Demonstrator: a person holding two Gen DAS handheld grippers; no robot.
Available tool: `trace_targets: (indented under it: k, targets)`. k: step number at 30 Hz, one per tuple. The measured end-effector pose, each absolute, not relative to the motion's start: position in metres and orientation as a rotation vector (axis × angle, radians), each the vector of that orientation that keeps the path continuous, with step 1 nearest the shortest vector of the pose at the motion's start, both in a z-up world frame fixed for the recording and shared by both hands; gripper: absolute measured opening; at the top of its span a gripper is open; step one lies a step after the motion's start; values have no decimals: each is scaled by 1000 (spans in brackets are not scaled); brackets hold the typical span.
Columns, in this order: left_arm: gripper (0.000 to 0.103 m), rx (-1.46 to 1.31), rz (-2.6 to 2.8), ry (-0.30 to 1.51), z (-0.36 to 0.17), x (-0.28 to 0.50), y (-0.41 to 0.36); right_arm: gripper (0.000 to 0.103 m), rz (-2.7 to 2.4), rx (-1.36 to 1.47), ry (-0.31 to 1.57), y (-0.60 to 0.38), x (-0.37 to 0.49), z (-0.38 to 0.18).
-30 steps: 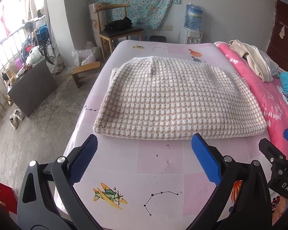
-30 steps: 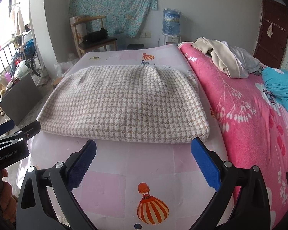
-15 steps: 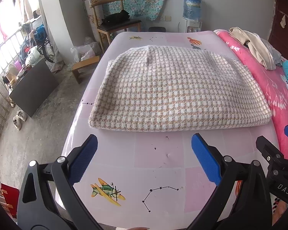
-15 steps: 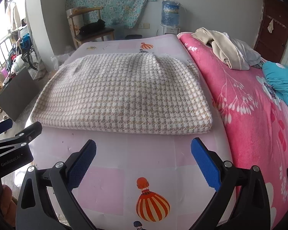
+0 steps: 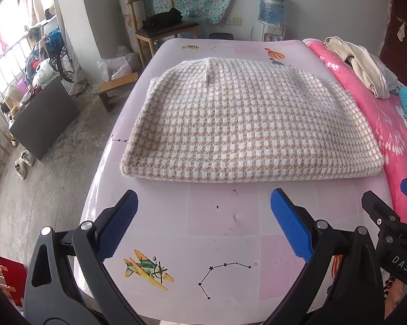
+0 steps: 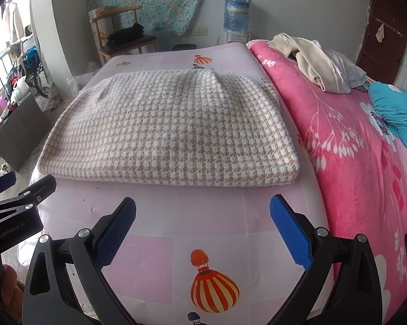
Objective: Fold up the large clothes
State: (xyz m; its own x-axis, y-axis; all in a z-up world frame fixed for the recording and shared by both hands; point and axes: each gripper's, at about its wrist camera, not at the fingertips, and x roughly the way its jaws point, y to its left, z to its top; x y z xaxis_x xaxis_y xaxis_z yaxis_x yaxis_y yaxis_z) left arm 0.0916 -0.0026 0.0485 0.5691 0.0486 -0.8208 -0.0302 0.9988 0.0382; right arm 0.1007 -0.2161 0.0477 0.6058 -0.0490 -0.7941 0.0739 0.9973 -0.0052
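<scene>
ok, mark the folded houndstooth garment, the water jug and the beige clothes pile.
folded beige-and-white houndstooth garment (image 5: 246, 124), left wrist view, centre of top face
blue water jug (image 5: 271, 6), left wrist view, body
beige clothes pile (image 6: 306, 59), right wrist view, top fold

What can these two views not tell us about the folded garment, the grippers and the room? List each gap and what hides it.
- Garment: its type and fold layers, hidden under its own top layer, both views.
- Chair: the dark item on the seat is too small to identify.
- Left gripper and right gripper: handles and hands cut off by the bottom edge.
- Clothes pile: separate pieces overlap.
</scene>
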Motion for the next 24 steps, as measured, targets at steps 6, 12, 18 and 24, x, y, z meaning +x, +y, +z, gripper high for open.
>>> trace_targets:
  k: [6,12,18,24]
  targets:
    - [95,15,40,970,48,92,-3,97,-73,28,921,-217,101,47]
    - [95,10,35,975,47,92,-4,97,-76,27,920,-217,101,47]
    - [95,5,31,977,46,91,-5,97,-80,27,924,-215,101,46]
    - [95,3,29,980,46,91,-5,97,-80,27,923,-215,101,46]
